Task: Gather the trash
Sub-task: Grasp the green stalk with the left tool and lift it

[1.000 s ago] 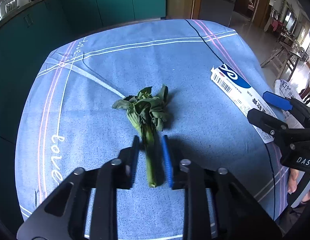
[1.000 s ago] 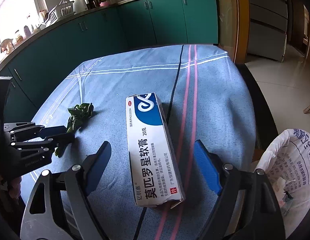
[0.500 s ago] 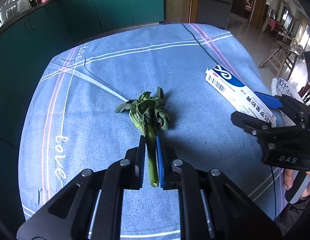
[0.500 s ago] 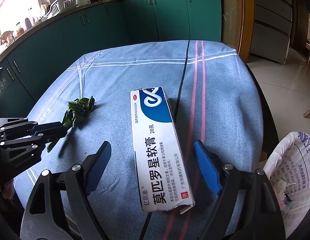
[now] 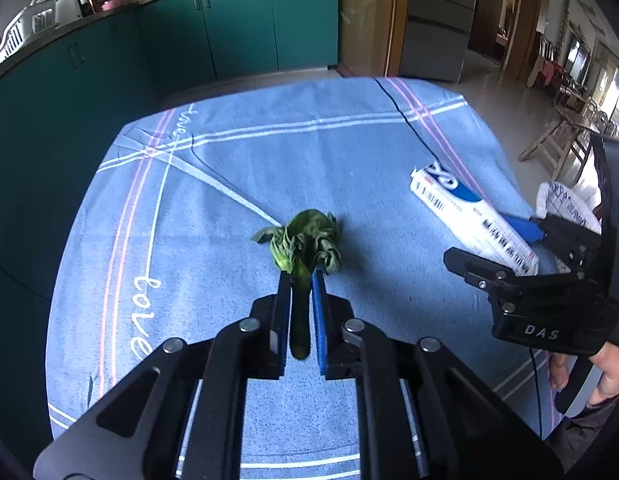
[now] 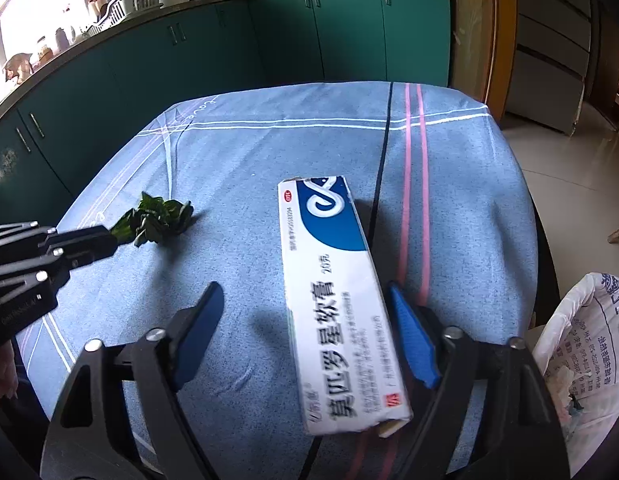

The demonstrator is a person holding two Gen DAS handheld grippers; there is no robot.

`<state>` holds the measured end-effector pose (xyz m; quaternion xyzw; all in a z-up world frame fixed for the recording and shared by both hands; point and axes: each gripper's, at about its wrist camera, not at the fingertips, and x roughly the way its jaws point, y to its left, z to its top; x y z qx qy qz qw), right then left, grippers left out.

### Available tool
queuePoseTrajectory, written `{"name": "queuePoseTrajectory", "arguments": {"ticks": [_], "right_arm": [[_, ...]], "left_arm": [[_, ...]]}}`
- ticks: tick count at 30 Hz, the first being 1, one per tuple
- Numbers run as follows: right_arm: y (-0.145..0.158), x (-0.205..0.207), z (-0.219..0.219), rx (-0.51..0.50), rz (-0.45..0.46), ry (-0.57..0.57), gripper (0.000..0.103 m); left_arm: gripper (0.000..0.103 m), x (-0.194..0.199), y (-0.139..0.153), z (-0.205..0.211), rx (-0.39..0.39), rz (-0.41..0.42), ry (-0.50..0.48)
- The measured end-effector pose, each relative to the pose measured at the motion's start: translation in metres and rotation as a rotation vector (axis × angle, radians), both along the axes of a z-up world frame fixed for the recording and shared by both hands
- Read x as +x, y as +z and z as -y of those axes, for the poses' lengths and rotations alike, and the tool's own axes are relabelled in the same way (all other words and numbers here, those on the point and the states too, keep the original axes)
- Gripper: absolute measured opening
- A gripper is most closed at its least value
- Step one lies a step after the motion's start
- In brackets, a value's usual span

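My left gripper (image 5: 300,280) is shut on the stem of a wilted green vegetable (image 5: 305,236) and holds it just above the blue tablecloth (image 5: 229,184); the vegetable also shows in the right wrist view (image 6: 157,220). My right gripper (image 6: 305,308) is open, its fingers on either side of a white and blue ointment box (image 6: 333,280) that lies on the cloth. The right finger pad (image 6: 409,340) is close to the box's edge. The box also shows in the left wrist view (image 5: 469,220).
A white printed trash bag (image 6: 581,344) hangs open past the table's right edge, also in the left wrist view (image 5: 565,208). Green cabinets (image 5: 229,32) run behind the table. A black cord (image 6: 383,168) crosses the cloth.
My left gripper closed on the vegetable stem and lifted it slightly. My right gripper moved forward so its fingers straddle the ointment box.
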<state>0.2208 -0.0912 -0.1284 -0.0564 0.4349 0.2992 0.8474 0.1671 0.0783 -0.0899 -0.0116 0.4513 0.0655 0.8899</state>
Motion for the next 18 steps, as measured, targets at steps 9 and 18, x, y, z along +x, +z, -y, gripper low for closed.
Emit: {"name": "queuePoseTrajectory", "arguments": {"ticks": [9,18], "right_arm": [[0.002,-0.007,-0.006,0.000,0.015,0.044,0.044],[0.010,-0.012,-0.001,0.023,0.038,0.042,0.044]], "left_arm": [[0.012,-0.006,0.007,-0.004,-0.005,0.035,0.024],[0.012,-0.011,0.017,-0.006,0.018,0.085,0.033]]}}
